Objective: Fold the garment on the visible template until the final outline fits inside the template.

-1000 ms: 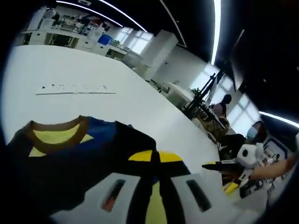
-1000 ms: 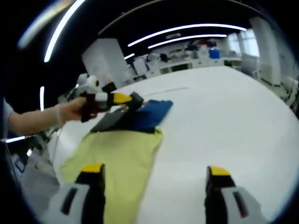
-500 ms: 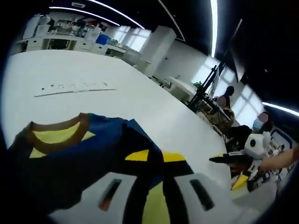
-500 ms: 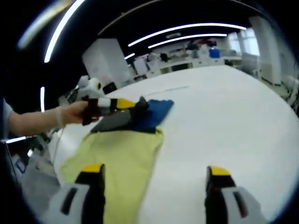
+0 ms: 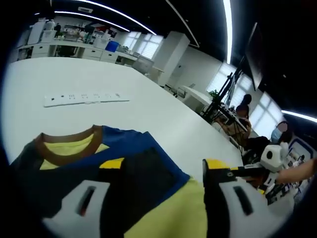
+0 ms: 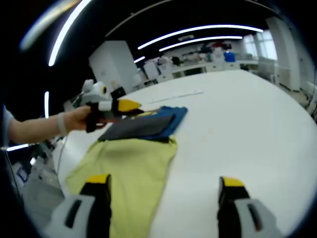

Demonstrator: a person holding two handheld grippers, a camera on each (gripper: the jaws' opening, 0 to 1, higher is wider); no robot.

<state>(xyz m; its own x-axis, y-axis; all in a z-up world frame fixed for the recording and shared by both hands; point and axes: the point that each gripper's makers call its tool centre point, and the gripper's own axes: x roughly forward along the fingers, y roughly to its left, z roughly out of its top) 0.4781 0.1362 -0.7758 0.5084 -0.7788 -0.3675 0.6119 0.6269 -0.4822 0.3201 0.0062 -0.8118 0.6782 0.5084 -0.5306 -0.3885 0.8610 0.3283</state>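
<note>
Lying flat on the white table, the garment spreads directly under and ahead of the left gripper, whose two fingers stand parted and released, gripping nothing. Its brown collar and blue shoulder panel sit beyond the left fingertip, the dark panel runs between the fingers, and the yellow body reaches toward the right finger. A white strip lies on the table well beyond the collar.

In the right gripper view, the right gripper is likewise parted and released, clear of the cloth. The yellow part of the garment passes beside and ahead of its left finger; bare table lies before the right finger. Farther ahead, the left gripper hovers at the garment's dark and blue end, held by a hand.
</note>
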